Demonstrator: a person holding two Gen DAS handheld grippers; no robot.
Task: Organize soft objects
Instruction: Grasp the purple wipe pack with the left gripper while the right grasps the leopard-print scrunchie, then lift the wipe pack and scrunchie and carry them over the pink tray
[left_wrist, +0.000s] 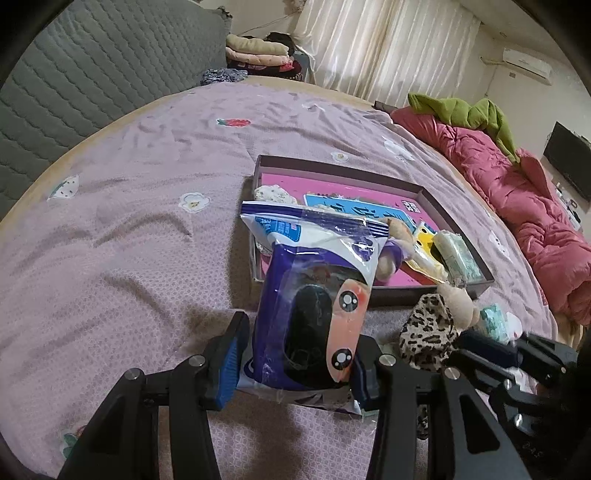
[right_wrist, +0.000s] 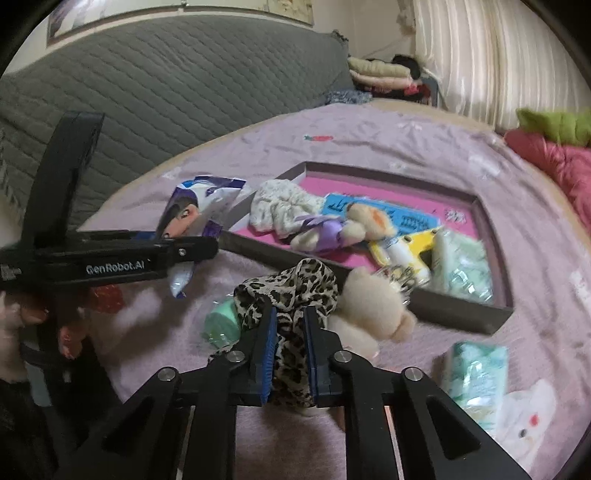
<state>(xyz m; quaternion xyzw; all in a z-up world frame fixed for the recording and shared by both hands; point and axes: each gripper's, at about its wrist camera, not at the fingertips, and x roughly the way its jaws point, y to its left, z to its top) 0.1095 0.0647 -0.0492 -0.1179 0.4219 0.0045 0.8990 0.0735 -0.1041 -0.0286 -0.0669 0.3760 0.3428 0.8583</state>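
My left gripper (left_wrist: 299, 350) is shut on a blue and white plastic packet (left_wrist: 314, 295) with a cartoon face and holds it upright above the bed, just before the tray. The packet also shows in the right wrist view (right_wrist: 195, 210). My right gripper (right_wrist: 290, 343) is shut on a leopard-print scrunchie (right_wrist: 291, 291), which also shows in the left wrist view (left_wrist: 428, 332). A shallow brown tray (right_wrist: 436, 306) with a pink floor holds a white scrunchie (right_wrist: 280, 210), a small plush bear (right_wrist: 343, 229), a yellow pack and a green tissue pack (right_wrist: 465, 266).
On the pink bedsheet near the tray lie a cream plush toy (right_wrist: 373, 314), a green roll (right_wrist: 221, 321) and a teal tissue pack (right_wrist: 476, 376). A red quilt (left_wrist: 517, 206) lies along the right side. A grey quilted headboard (left_wrist: 92, 74) stands behind.
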